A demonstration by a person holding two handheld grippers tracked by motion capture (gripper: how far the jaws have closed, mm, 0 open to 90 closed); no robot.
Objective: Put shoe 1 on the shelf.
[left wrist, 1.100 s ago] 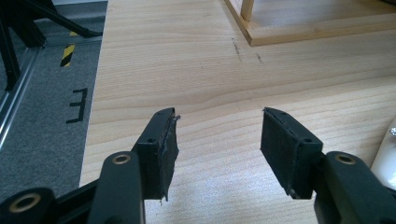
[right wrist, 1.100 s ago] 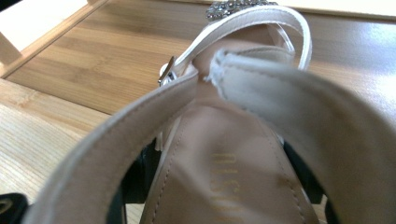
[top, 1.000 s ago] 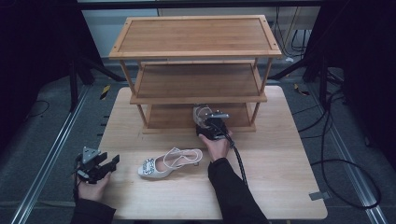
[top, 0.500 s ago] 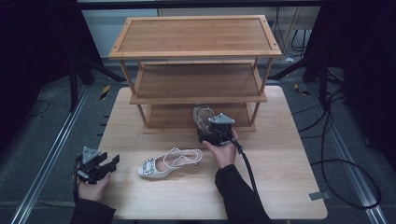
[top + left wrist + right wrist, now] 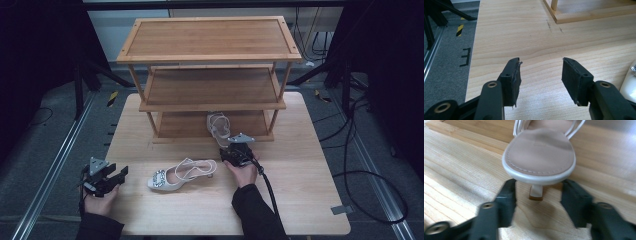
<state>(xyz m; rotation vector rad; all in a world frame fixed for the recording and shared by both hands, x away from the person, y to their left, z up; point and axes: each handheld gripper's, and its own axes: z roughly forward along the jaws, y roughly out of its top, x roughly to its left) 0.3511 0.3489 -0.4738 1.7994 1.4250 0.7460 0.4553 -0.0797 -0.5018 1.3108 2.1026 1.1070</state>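
A pale strappy sandal stands on the bottom board of the wooden rack, heel end toward me. In the right gripper view its heel seat and thin heel sit just ahead of my right gripper. That gripper is open; its jaws have just been closing, one each side of the heel, without touching it. The matching sandal lies on its side on the table. My left gripper hovers left of it, open; its jaws have just been closing a little, with nothing between them.
The rack has three boards and stands at the back of the light wooden table. Its top and middle boards are bare. Black cables and metal rails run along the floor on both sides. The jewelled toe of the lying sandal shows at the right edge of the left gripper view.
My right gripper has drawn back from the rack toward the table's front, leaving the sandal on the bottom board. The left hand and the lying sandal have not moved.
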